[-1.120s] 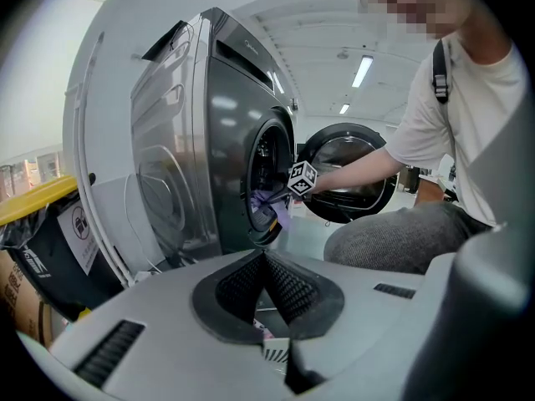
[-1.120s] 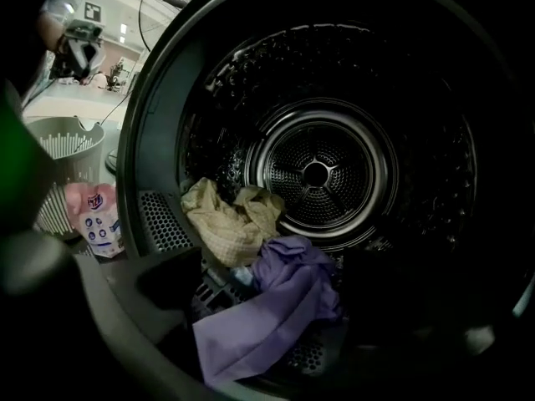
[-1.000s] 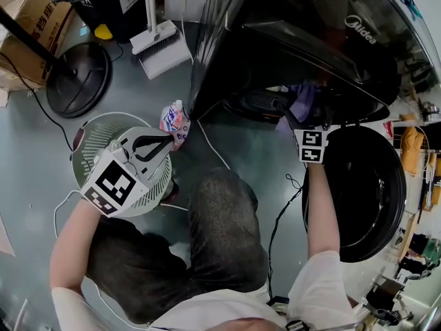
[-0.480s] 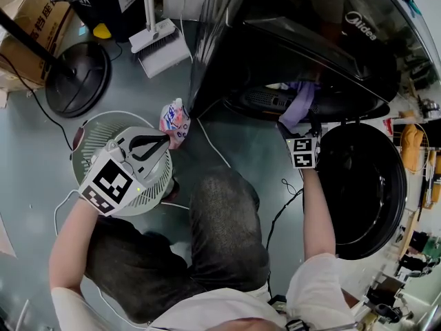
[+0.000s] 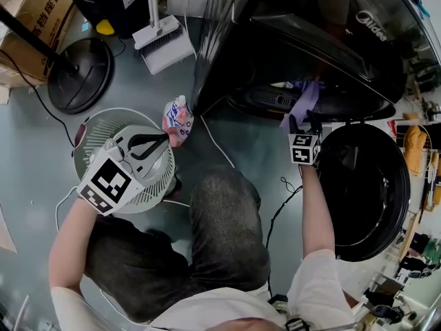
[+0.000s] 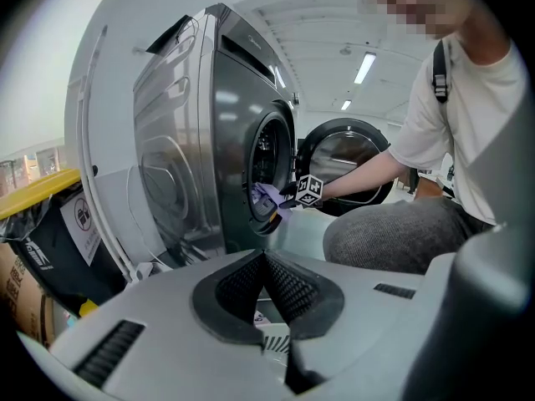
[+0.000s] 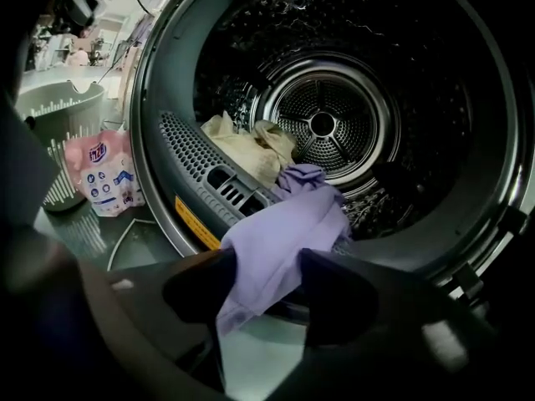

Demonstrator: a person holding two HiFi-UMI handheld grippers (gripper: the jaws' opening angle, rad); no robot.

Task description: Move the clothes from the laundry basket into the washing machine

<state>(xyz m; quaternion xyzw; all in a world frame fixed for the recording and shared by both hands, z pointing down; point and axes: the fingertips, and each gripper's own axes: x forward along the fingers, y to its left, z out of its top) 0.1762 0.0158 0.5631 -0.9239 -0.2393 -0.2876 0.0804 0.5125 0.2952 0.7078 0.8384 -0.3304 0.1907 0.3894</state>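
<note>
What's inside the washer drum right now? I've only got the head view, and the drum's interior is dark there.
Observer: A beige garment lies in the drum, near its front.
Operator: And the purple piece?
Observer: The purple garment drapes over the drum's lip, partly outside, between the jaws of the right gripper, which have just been closing on it.
Operator: Left gripper?
Observer: The left gripper has its jaws together, with nothing between them.

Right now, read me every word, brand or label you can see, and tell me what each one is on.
"Midea": on the washing machine, top panel.
Logo on the detergent pouch: too blurred to read.
Print on the yellow sticker at the drum rim: too small.
Characters on the cardboard box: too blurred.
</note>
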